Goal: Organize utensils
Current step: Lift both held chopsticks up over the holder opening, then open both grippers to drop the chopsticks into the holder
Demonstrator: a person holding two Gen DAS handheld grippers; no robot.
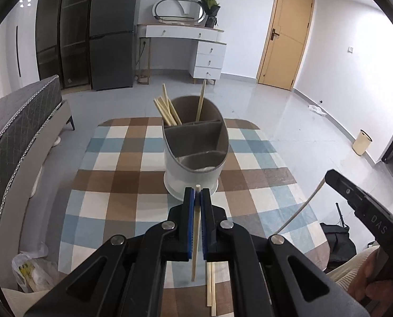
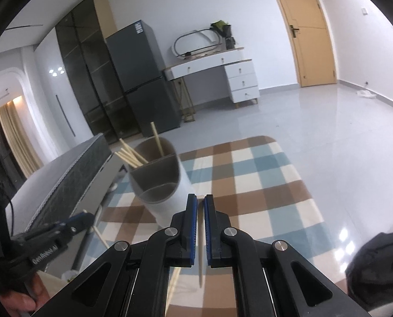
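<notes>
A thin wooden chopstick [image 1: 196,227] is pinched in the left gripper [image 1: 197,190], another chopstick [image 2: 201,243] in the right gripper [image 2: 200,198], both above the checked worktop [image 1: 112,185]. Light, stiff and slippery probably; mid-shaft grips are suggested. The holder [image 1: 193,148] sits at 12 o'clock.

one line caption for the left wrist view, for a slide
Left hand-held gripper clamps a chopstick before the divided utensil holder on a checked tablecloth.
</notes>
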